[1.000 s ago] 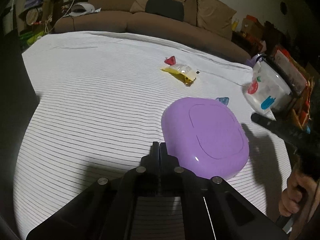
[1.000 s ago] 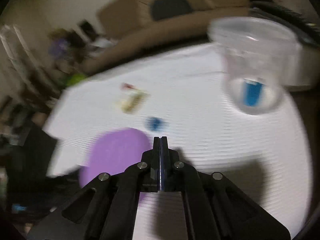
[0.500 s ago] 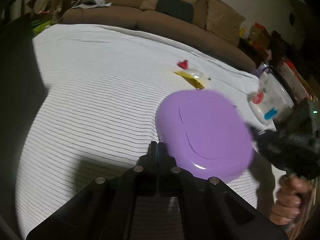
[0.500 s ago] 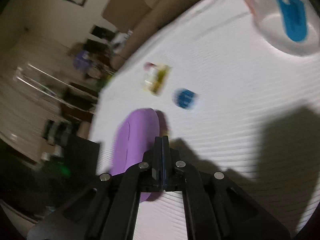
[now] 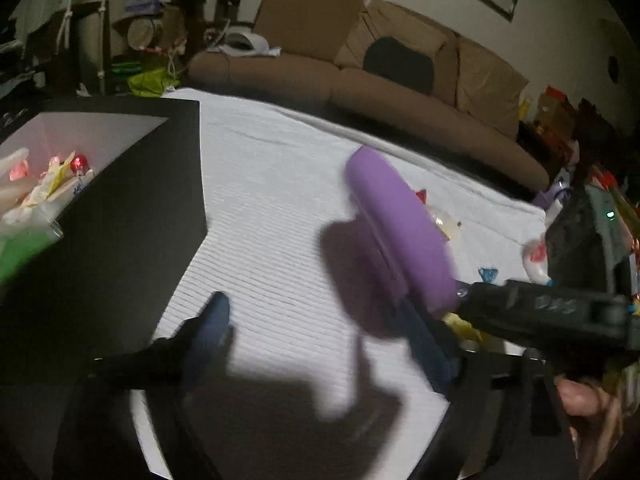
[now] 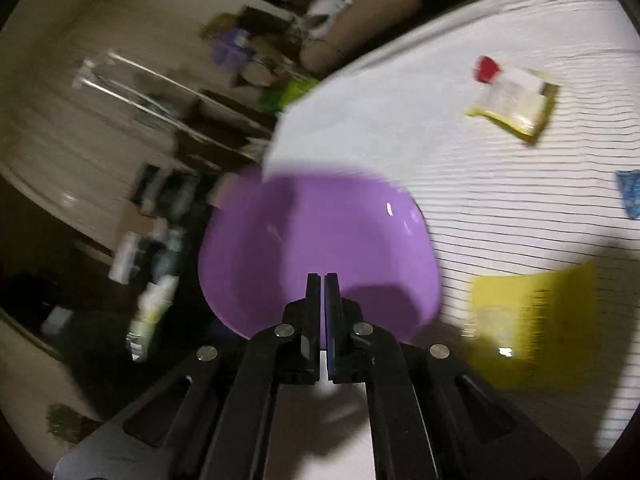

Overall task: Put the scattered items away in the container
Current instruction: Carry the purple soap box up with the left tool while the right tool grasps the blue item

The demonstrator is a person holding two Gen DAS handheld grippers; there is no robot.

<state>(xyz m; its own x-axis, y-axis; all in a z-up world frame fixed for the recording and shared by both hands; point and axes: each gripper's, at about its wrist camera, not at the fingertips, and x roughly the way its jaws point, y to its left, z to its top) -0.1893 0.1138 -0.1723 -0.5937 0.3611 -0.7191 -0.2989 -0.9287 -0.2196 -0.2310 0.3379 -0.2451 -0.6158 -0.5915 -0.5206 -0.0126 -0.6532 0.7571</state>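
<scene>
Gripping the near rim of the purple bowl (image 6: 316, 248), the right gripper (image 6: 323, 280) has its two fingers pressed almost together, with only the thin plastic edge between them. In the left wrist view the same purple bowl (image 5: 400, 236) stands tipped up on edge above the white striped cloth (image 5: 280, 208), its dark shadow falling on the cloth just to its left, and the right gripper (image 5: 464, 300) meets it at its lower right edge. The left gripper (image 5: 320, 332) is spread wide, one finger left of the bowl's shadow and the other below the bowl, and holds nothing. Left of the bowl, at the edge of the cloth, sits a black box (image 5: 132, 216), already holding wrapped sweets and packets. Beyond the bowl lie a yellow snack packet (image 6: 516, 104) with a red candy (image 6: 487, 69) touching its far end, and a blue candy (image 6: 630, 194) nearer the right side. Just right of the bowl, close to the right gripper, lies a blurred yellow packet (image 6: 532, 320). A brown sofa (image 5: 360, 76) runs along the far side of the cloth.
</scene>
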